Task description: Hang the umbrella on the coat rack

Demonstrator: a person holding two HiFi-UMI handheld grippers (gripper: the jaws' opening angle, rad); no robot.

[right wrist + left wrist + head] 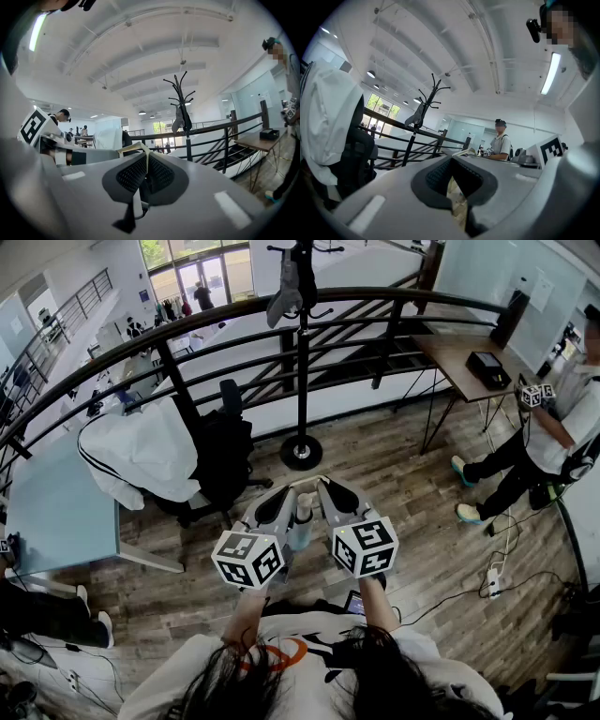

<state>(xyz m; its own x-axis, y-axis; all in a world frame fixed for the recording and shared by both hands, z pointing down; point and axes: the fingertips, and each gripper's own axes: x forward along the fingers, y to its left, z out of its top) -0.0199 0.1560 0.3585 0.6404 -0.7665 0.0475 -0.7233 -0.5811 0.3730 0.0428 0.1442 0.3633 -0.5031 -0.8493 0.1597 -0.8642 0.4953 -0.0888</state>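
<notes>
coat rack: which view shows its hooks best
The right gripper view: the coat rack stands with every hook clear against the ceiling, only its base hidden. The head view shows its pole and round base but crops the hooks. The left gripper view shows it smaller.

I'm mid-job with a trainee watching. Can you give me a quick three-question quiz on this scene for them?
1. True or false: the umbrella already hangs on the coat rack.
2. What is draped over the chair? A) white garment B) red towel C) blue blanket
3. Which grippers are shut on the umbrella?
Key: 1 false; 2 A; 3 both, left gripper and right gripper.
</notes>
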